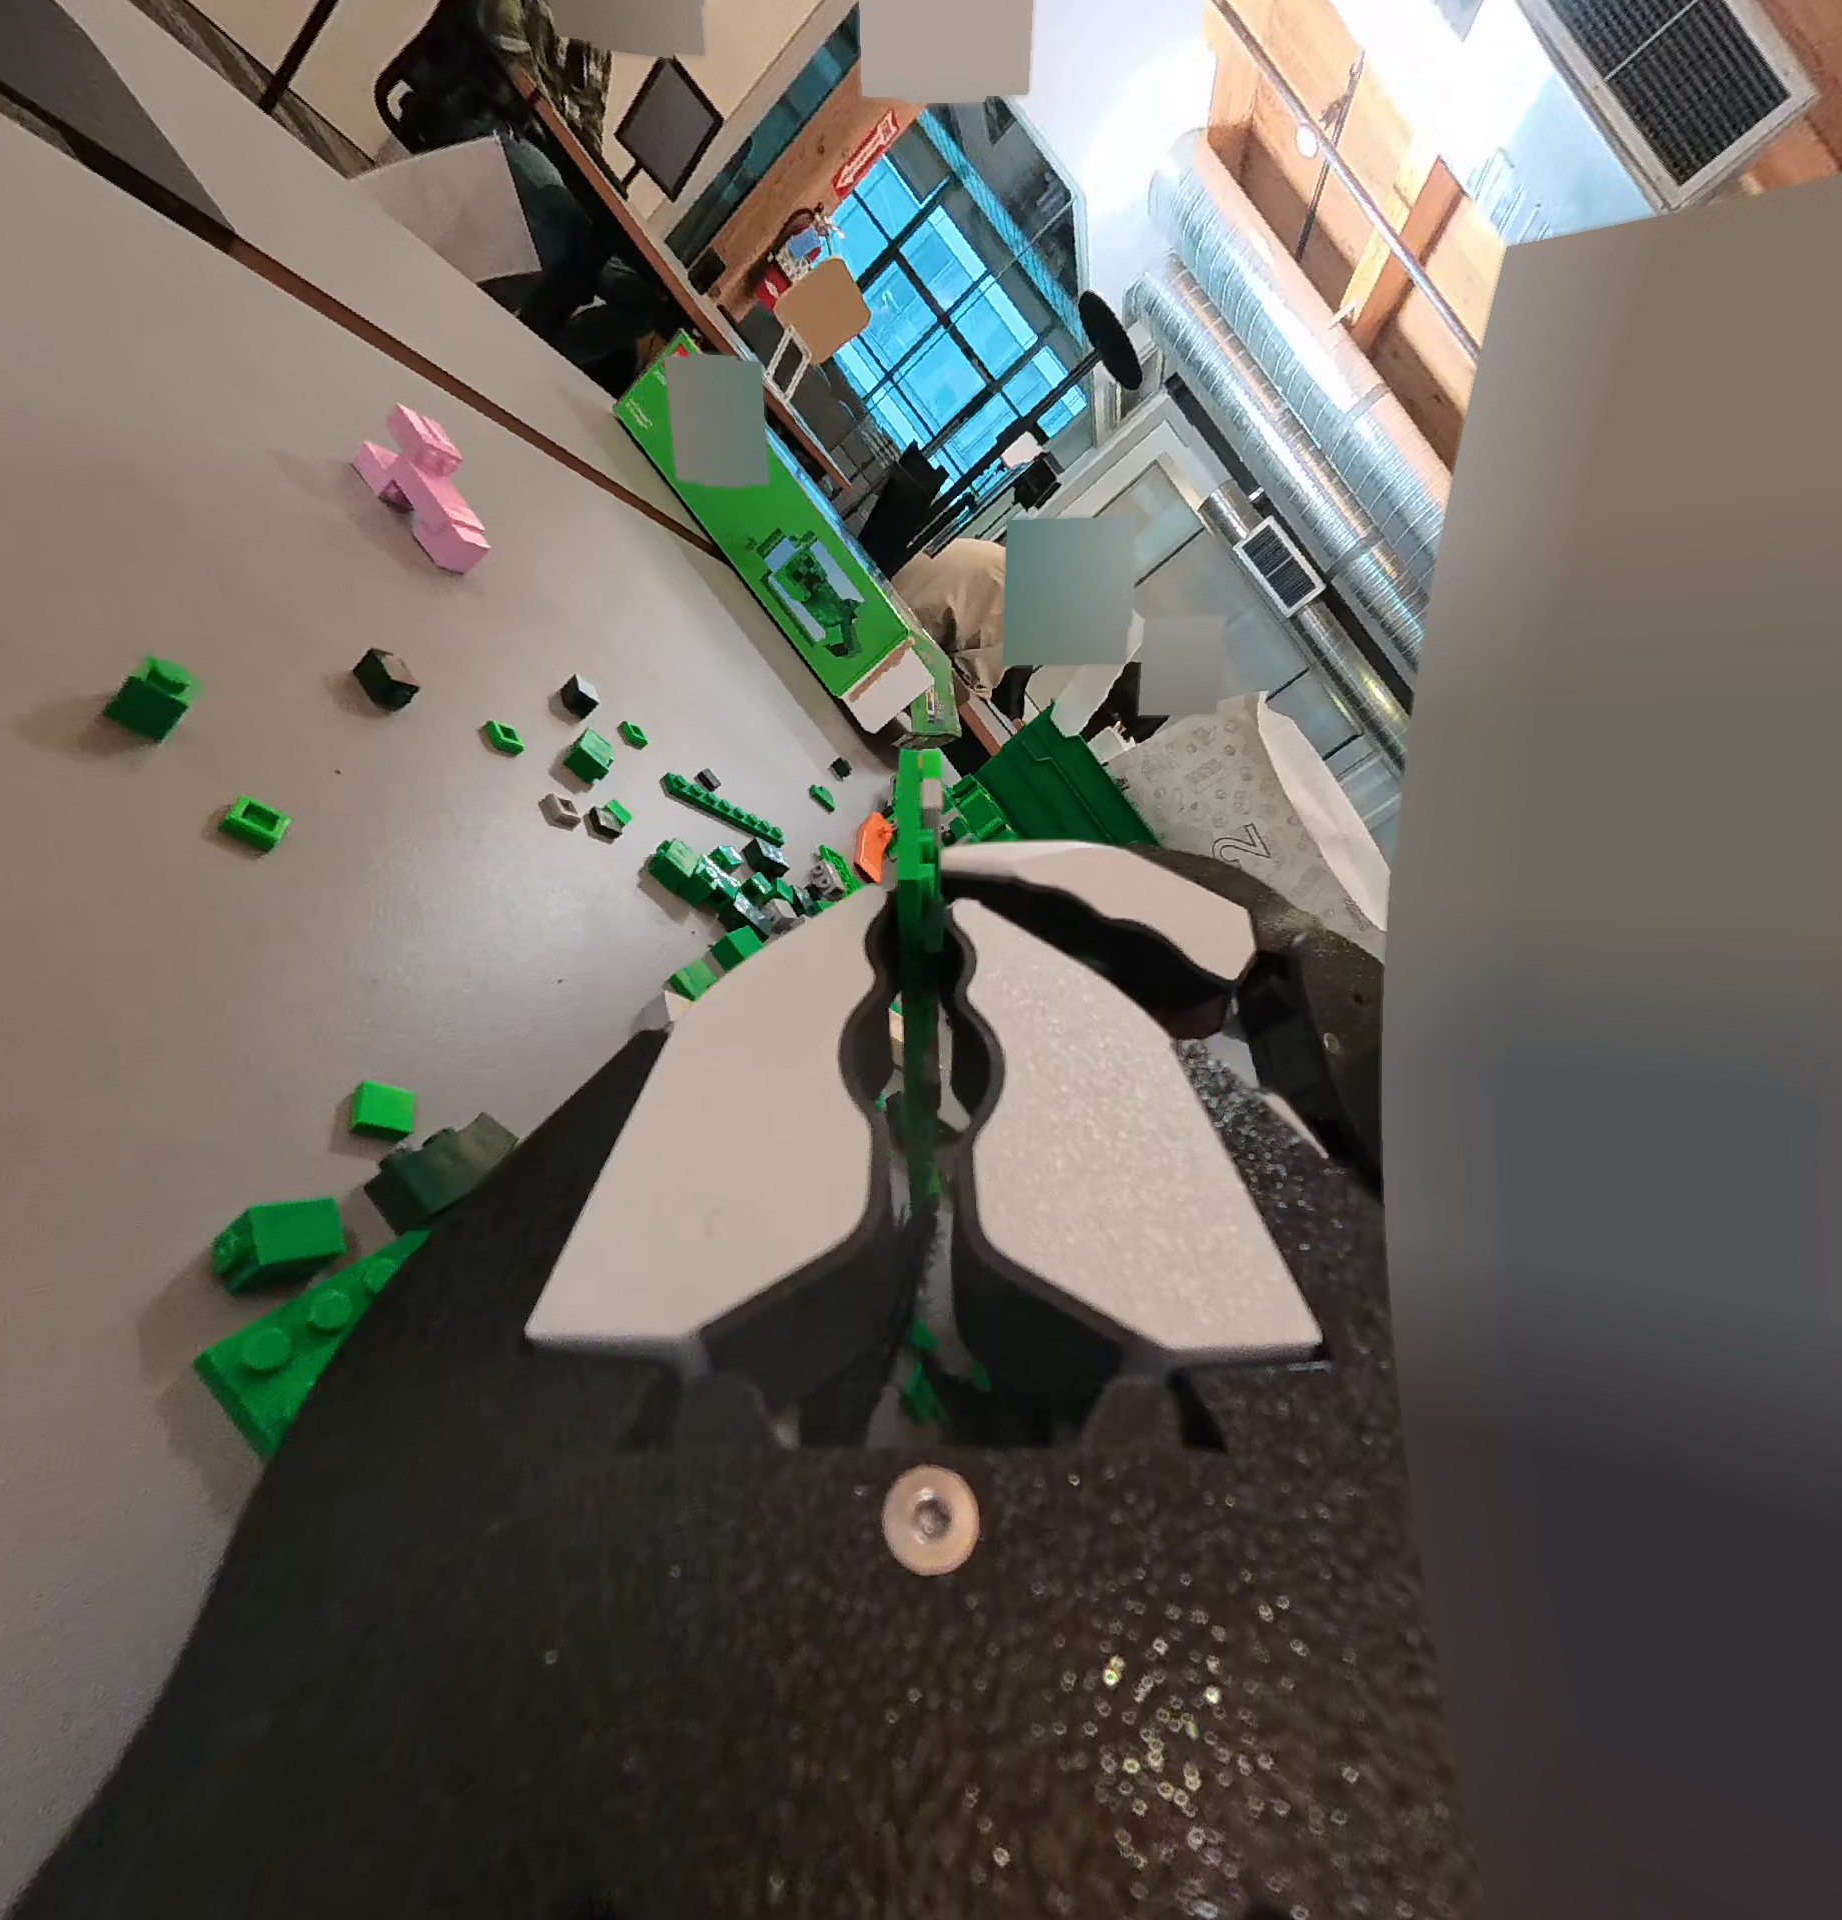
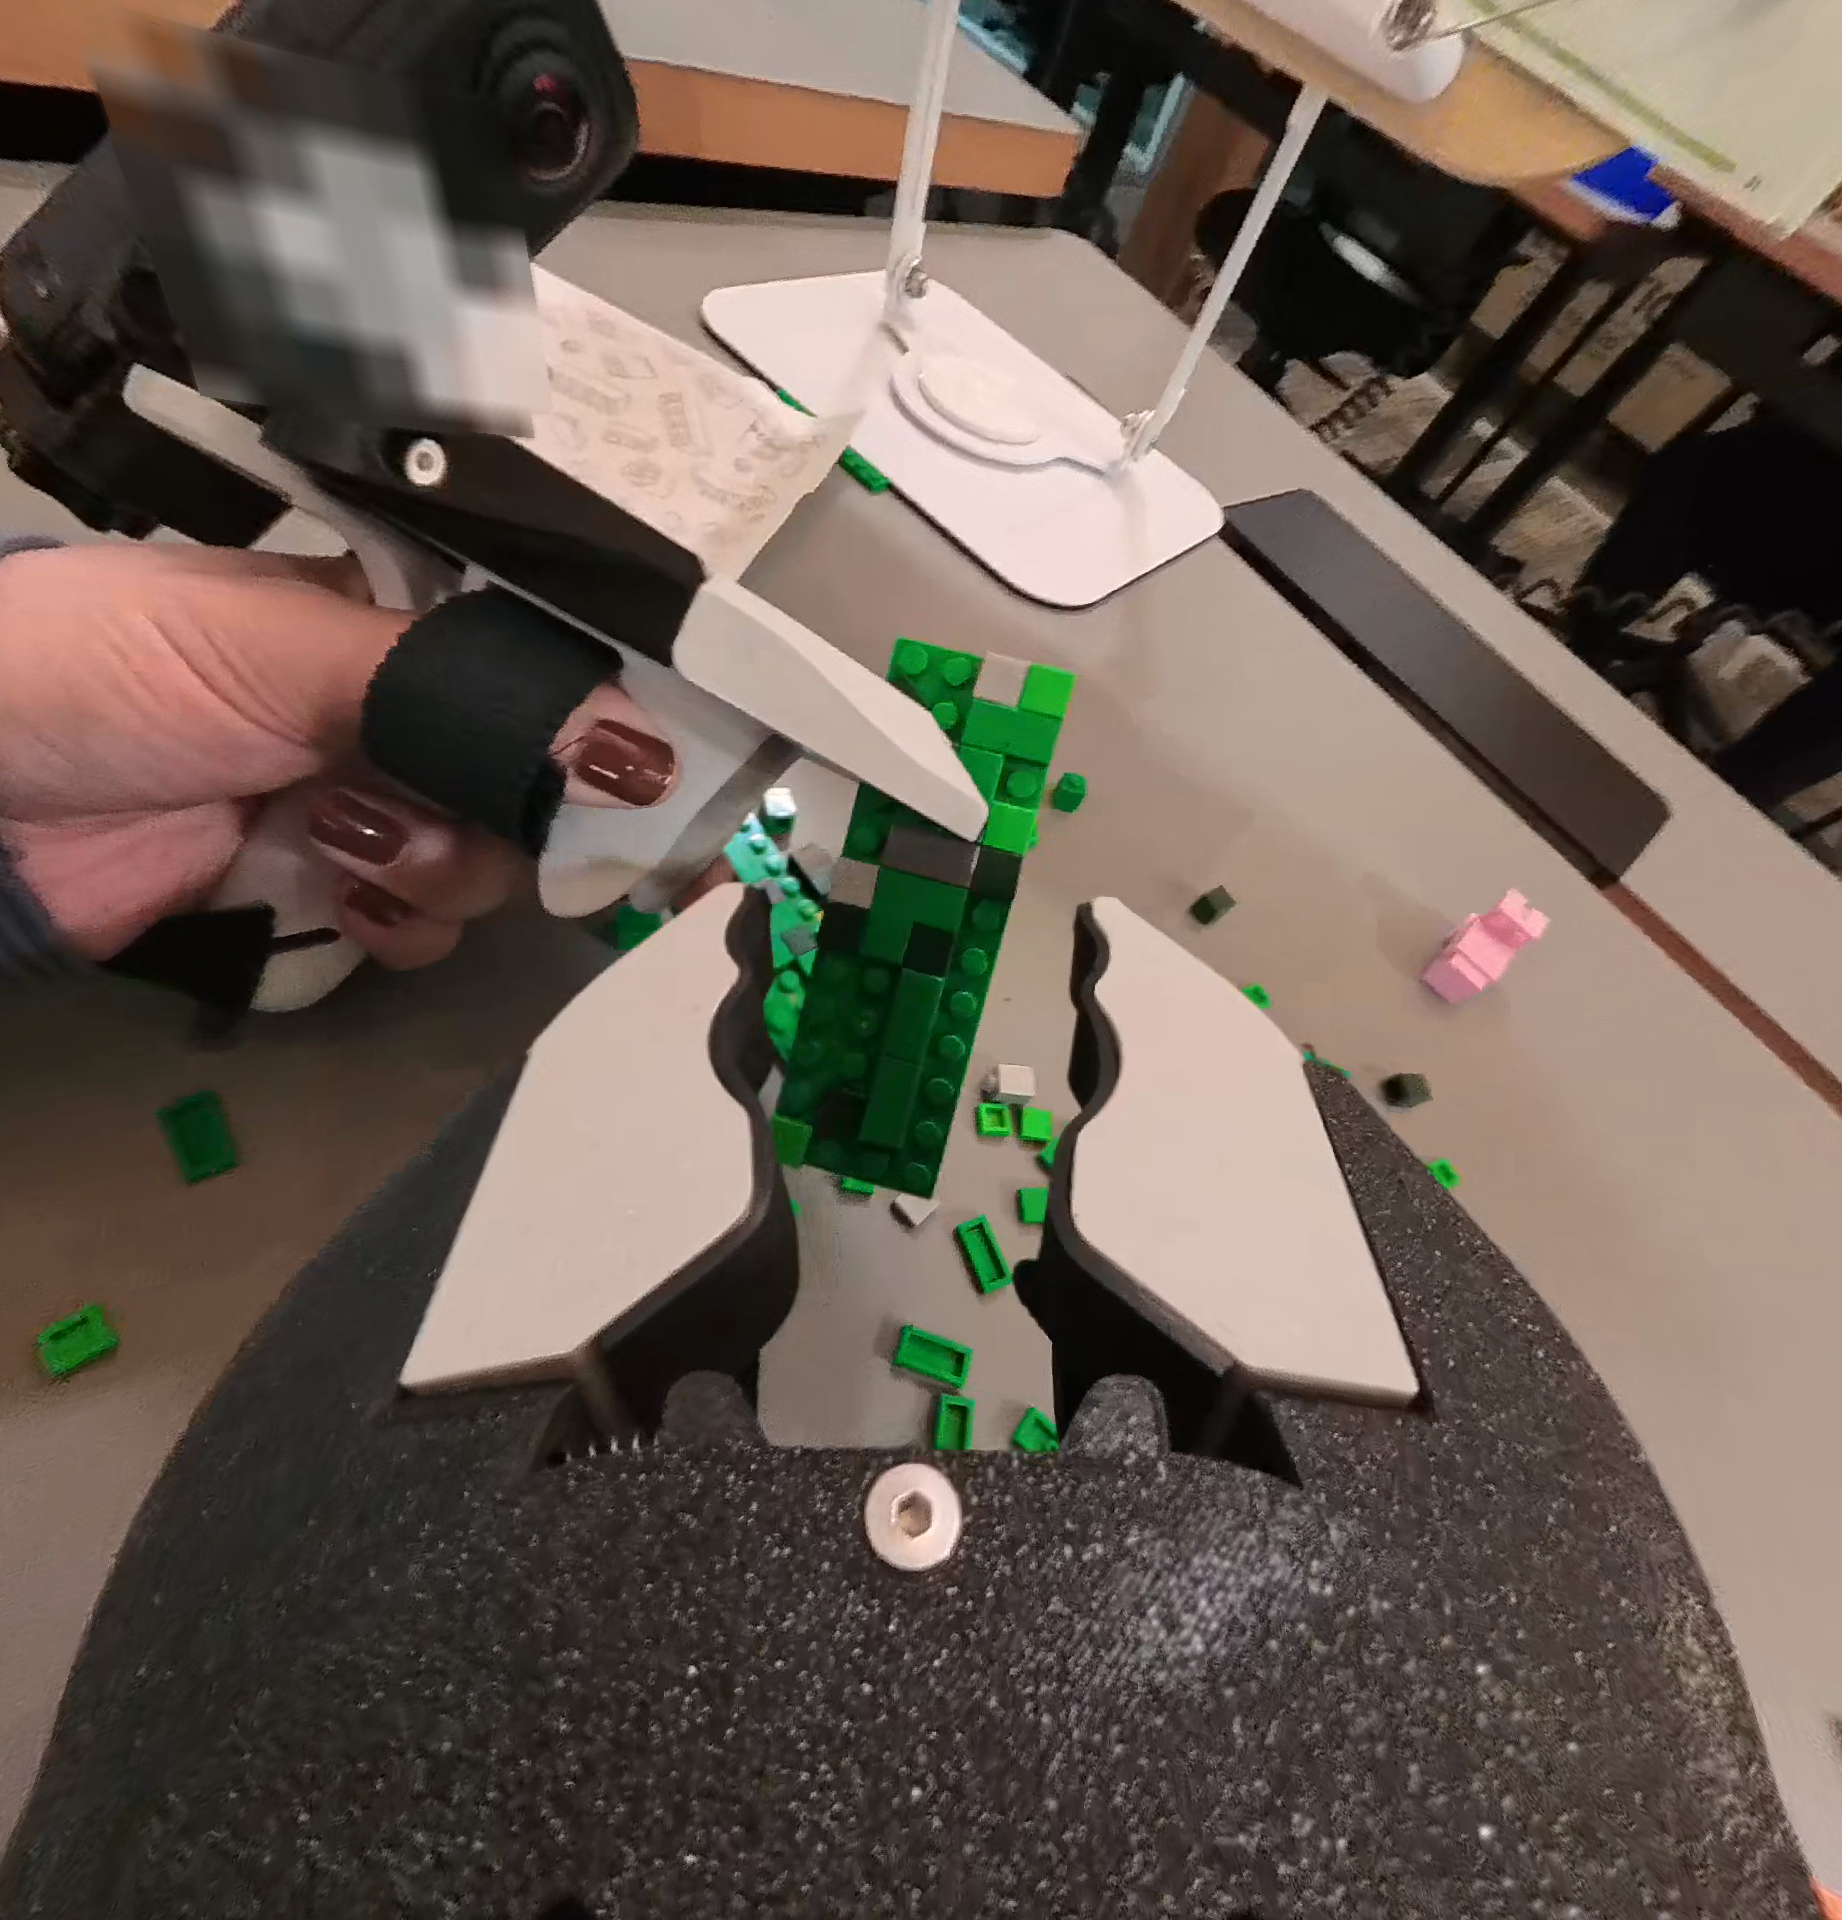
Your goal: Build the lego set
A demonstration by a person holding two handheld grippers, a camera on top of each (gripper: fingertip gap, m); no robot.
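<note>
The left gripper is clamped edge-on across a tall green Lego panel, a flat slab of plates and tiles in mixed greens with a few grey and black squares, held upright above the grey tabletop. From the right wrist view, the panel stands just ahead of the right gripper, whose jaws are spread wide with nothing between them; the panel's lower end sits in the gap without touching either finger. A person's hand grips the left tool's handle on the left. Loose green pieces lie scattered on the tabletop below, a bigger heap of green bricks lies farther off, a small pink Lego figure stands well apart to the right, and the green box rests at the far edge.

The panel looks light and stiff but likely brittle along its seams: pressing on the faces could pop tiles or snap it apart. Best hold is probably across the thin long edges, near the middle, as the left gripper has it. The small tiles look slick and easy to fumble.
</note>
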